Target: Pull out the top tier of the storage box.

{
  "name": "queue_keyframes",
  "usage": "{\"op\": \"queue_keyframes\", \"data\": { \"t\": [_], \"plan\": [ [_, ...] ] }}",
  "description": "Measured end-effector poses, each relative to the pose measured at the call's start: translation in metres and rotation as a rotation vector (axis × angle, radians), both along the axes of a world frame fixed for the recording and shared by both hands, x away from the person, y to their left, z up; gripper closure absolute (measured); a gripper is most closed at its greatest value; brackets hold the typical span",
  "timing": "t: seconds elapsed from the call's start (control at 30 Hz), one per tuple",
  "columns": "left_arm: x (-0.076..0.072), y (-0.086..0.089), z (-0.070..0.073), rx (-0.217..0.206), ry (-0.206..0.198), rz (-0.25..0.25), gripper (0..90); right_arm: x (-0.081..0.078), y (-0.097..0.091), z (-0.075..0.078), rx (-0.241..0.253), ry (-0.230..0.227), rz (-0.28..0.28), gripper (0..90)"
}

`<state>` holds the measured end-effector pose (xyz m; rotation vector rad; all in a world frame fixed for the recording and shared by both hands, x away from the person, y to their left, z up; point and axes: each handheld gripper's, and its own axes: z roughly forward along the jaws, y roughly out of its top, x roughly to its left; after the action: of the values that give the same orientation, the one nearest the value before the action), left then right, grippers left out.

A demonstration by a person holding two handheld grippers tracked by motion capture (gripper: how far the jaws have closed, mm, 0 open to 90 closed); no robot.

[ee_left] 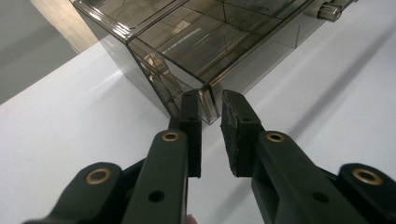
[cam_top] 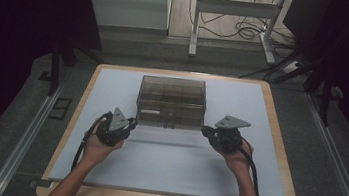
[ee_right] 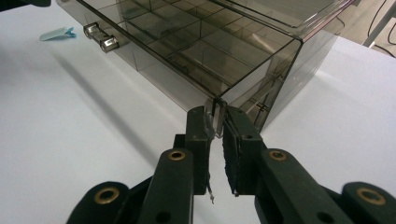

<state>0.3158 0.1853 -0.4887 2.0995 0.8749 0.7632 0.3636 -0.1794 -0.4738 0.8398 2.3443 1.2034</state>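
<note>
Both forearms reach in from six o'clock; left tongs (ee_left: 210,116) have loosened at the smoked drawer box's (cam_top: 172,100) front corner, right tongs (ee_right: 216,122) pinch theirs. Next, I'd judge, comes letting go.

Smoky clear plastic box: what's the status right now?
Left gripper fingers loose around box's front corner tab. Right gripper clamped on opposite tab. Smoky clear plastic compartment box on white mat. Nothing obstructing.

A wooden-edged table (cam_top: 278,136) is covered by a white mat (cam_top: 179,164). On the mat a smoky transparent box (cam_top: 171,100) is placed, and perhaps a small blue clip (ee_right: 57,33).
</note>
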Motion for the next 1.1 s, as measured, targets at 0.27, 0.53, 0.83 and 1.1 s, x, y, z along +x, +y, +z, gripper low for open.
{"op": "queue_keyframes", "data": {
  "t": [0.27, 0.53, 0.83, 1.1],
  "plan": [
    [-0.002, 0.0, 0.0, -0.016, -0.009, -0.005, 69.3, -0.001, -0.007, -0.001, 0.005, 0.007, -0.006, 74.6],
    [-0.006, -0.001, -0.001, -0.036, -0.006, 0.005, 55.1, -0.008, -0.017, -0.004, 0.011, 0.04, -0.003, 67.2],
    [-0.01, 0.003, -0.006, -0.047, 0.05, -0.004, 43.0, -0.017, -0.026, -0.01, 0.013, 0.066, -0.019, 59.1],
    [-0.015, 0.006, -0.009, -0.049, 0.072, -0.018, 37.6, -0.025, -0.033, -0.02, -0.004, 0.087, -0.045, 51.1]
  ]
}}
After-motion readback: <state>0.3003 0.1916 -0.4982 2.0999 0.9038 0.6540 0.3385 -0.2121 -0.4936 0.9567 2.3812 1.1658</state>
